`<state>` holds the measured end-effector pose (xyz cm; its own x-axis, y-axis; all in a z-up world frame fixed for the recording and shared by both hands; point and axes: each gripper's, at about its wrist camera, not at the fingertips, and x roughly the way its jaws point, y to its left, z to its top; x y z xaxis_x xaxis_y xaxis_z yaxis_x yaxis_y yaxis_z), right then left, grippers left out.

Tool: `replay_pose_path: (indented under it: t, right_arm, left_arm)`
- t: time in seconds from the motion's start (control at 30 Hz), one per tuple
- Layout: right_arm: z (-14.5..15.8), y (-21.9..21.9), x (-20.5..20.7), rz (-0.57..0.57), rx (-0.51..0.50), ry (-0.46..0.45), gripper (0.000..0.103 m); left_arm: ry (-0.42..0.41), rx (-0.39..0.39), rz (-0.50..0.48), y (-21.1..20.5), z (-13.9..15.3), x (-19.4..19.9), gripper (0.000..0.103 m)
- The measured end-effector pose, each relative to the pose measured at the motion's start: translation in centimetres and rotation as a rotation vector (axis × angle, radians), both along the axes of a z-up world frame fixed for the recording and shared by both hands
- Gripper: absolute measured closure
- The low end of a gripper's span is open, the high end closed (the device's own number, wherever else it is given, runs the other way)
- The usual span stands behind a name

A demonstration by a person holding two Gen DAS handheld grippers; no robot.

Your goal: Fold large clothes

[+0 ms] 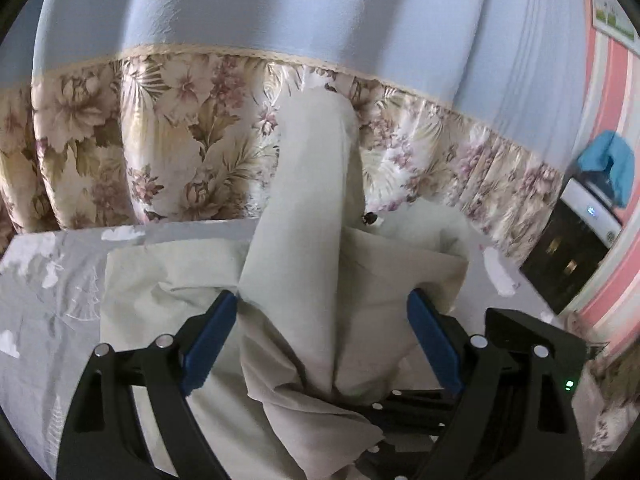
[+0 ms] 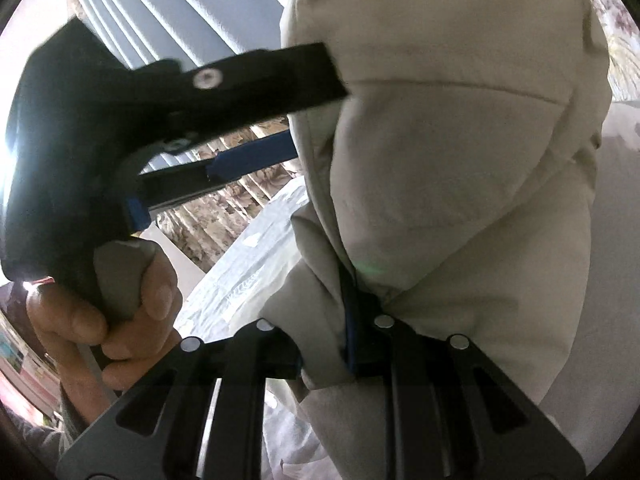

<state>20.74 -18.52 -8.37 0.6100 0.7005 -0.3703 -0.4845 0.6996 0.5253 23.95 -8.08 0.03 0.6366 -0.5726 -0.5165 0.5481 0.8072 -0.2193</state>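
Left gripper (image 1: 322, 332) has its blue pads spread wide, a hanging fold of the cream garment (image 1: 308, 208) draped loosely between them above the grey patterned bedsheet (image 1: 52, 280). Right gripper (image 2: 348, 328) is clamped on a bunched edge of that garment. It looks a light, limp cloth that will sag; hems or corners seem the best hold.

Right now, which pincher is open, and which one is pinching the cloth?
The left gripper is open: its blue fingers stand wide apart around the cream garment. The right gripper is the one squeezed shut on the fabric.
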Motion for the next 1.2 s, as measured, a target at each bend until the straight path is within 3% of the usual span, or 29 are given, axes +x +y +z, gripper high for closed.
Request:
replay_pose_path:
  t: [0.2, 0.33, 0.53, 0.57, 0.6, 0.63, 0.7, 0.8, 0.93, 0.97, 1.0, 1.03, 1.07, 1.1, 1.2]
  right_arm:
    - [0.0, -1.5, -0.1, -0.001, 0.008, 0.007, 0.088]
    - [0.2, -1.9, -0.1, 0.001, 0.018, 0.012, 0.088]
    - [-0.5, -1.4, 0.3, -0.002, 0.034, 0.025, 0.088]
    - [-0.6, -1.4, 0.3, -0.004, 0.037, 0.025, 0.088]
    - [-0.7, -1.5, 0.3, -0.007, 0.041, 0.026, 0.088]
    - [-0.7, -1.6, 0.3, -0.012, 0.046, 0.026, 0.088]
    - [-0.8, -1.9, 0.3, -0.025, 0.062, 0.026, 0.087]
    - [-0.8, -1.8, 0.2, -0.028, 0.039, 0.032, 0.086]
    - [0.3, -1.4, -0.5, -0.035, -0.038, 0.039, 0.084]
    - [0.8, -1.1, -0.9, -0.032, -0.068, 0.028, 0.081]
    - [1.1, -1.1, -1.3, -0.025, -0.086, 0.019, 0.066]
    - [1.5, -1.1, -1.8, -0.014, -0.105, 0.006, 0.045]
    - [1.9, -1.3, -2.4, -0.020, -0.119, -0.008, 0.007]
    - [2.6, -1.7, -3.3, -0.042, -0.141, -0.041, 0.003]
    - [3.9, -4.0, -4.4, -0.132, -0.144, -0.090, 0.003]
  left_arm:
    - [0.027, -0.074, -0.110, 0.2, -0.1, -0.4, 0.015]
    - [-0.018, -0.024, -0.134, -0.9, -0.1, -0.9, 0.013]
    - [-0.067, 0.138, -0.070, -3.4, -1.9, 0.0, 0.013]
    - [-0.063, 0.152, -0.054, -3.7, -2.3, 0.4, 0.020]
    - [-0.049, 0.148, -0.038, -3.5, -2.6, 0.8, 0.042]
    - [-0.027, 0.134, -0.019, -3.2, -2.8, 1.3, 0.052]
    - [0.021, 0.065, 0.001, -2.0, -3.1, 2.6, 0.082]
    - [0.042, 0.024, 0.007, -0.8, -3.4, 3.1, 0.089]
    - [0.049, 0.002, 0.007, 0.4, -3.0, 3.2, 0.091]
    - [0.049, -0.001, 0.007, 0.6, -2.8, 3.1, 0.092]
    - [0.043, -0.003, 0.018, 1.0, -2.5, 3.1, 0.092]
    - [0.032, 0.000, 0.035, 1.4, -2.1, 3.1, 0.092]
    - [0.024, 0.001, 0.046, 1.6, -1.8, 2.9, 0.092]
    - [0.021, -0.009, 0.064, 2.3, -1.5, 2.9, 0.092]
    - [0.023, -0.017, 0.083, 3.9, -0.9, 3.2, 0.092]
